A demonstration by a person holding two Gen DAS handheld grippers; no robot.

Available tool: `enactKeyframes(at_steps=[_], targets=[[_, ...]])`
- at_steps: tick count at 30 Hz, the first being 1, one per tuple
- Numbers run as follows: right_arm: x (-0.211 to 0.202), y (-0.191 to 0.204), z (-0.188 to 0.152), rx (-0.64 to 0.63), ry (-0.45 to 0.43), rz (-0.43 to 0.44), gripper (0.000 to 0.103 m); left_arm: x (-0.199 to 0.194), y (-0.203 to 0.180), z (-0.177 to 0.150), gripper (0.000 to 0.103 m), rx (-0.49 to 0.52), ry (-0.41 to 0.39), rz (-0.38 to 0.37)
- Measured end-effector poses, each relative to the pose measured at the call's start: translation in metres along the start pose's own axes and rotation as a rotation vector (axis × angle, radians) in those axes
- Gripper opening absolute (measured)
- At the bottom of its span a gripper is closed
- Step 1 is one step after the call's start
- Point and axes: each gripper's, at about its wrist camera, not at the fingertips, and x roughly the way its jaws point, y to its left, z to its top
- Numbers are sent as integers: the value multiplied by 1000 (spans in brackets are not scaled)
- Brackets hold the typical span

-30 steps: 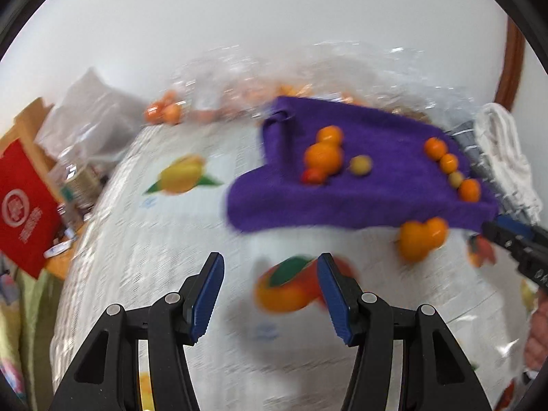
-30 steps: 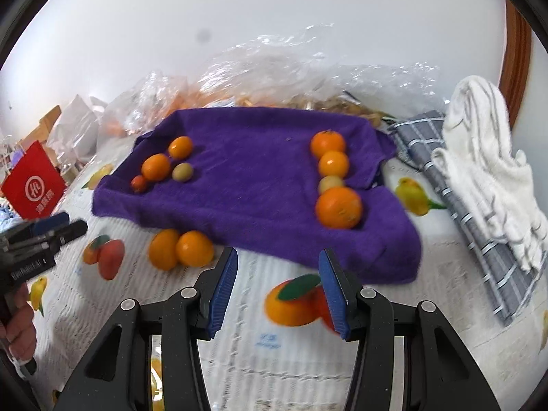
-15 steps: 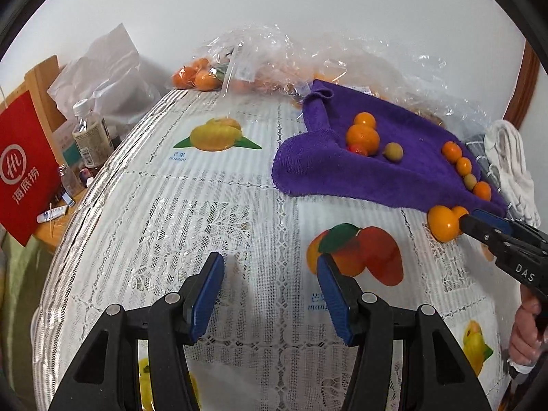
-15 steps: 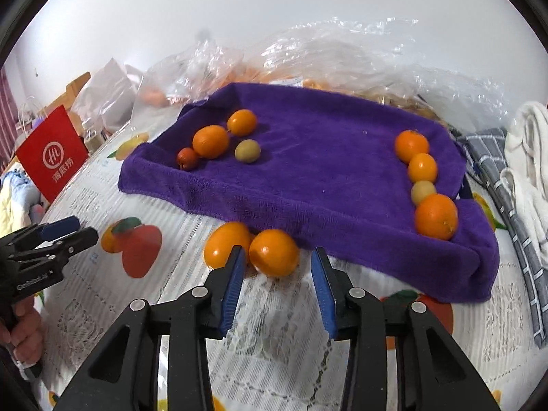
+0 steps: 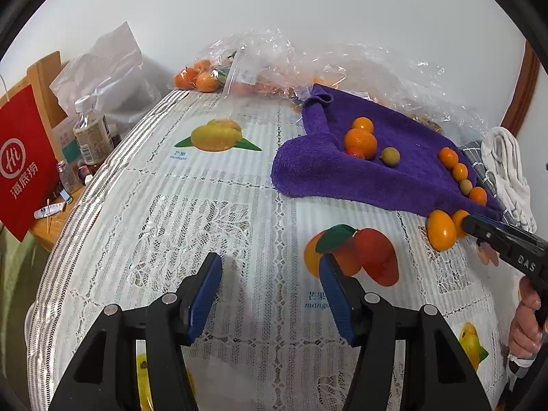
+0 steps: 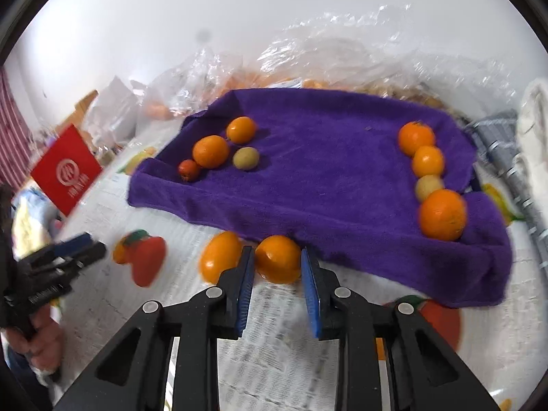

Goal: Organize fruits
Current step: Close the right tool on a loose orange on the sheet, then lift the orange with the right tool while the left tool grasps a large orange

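Observation:
A purple towel (image 6: 325, 171) lies on the lace tablecloth with a cluster of small fruits at its left (image 6: 210, 150) and a row of fruits at its right (image 6: 428, 161). Two oranges lie on the cloth before the towel's front edge. My right gripper (image 6: 277, 267) is open, its blue pads on either side of the right orange (image 6: 278, 263), close to it. The left orange (image 6: 219, 260) lies just beside it. My left gripper (image 5: 270, 281) is open and empty over the cloth, well left of the oranges (image 5: 441, 229).
Clear plastic bags (image 5: 260, 65) with more oranges sit behind the towel. A red sign (image 5: 24, 167), a bottle (image 5: 90, 130) and small items stand on a side table at left. A grey checked cloth (image 6: 496, 137) and white towel (image 5: 507, 167) lie at right.
My right gripper moved forward and down to the two oranges; its pads now flank the right orange. My left gripper swung back from the towel and stays open.

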Motion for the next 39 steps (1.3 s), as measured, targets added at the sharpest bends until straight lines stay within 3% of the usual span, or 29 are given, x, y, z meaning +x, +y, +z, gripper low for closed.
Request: enactKeyframes(at_steps=[7, 11, 17, 20, 25, 31, 36, 39], targets=[[-22, -16, -19, -35, 25, -66, 27, 1, -1, 0, 59, 8, 6, 1], [-24, -21, -27, -31, 24, -57, 28, -2, 0, 1, 59, 4, -17, 14], [-11, -22, -26, -5, 40, -29, 36, 1, 3, 1, 59, -4, 1, -8], [2, -19, -25, -22, 67, -79, 37, 0, 0, 0, 59, 13, -1, -17], [-8, -27, -26, 8, 35, -53, 33, 1, -3, -1, 59, 30, 10, -19], [-35, -51, -35, 32, -4, -136, 33, 5, -8, -1, 59, 61, 37, 30], [-44, -70, -48, 41, 4, -178, 33, 9, -21, -1, 74, 128, 57, 103], [-48, -78, -55, 54, 10, -186, 33, 6, -16, -1, 74, 100, 55, 98]])
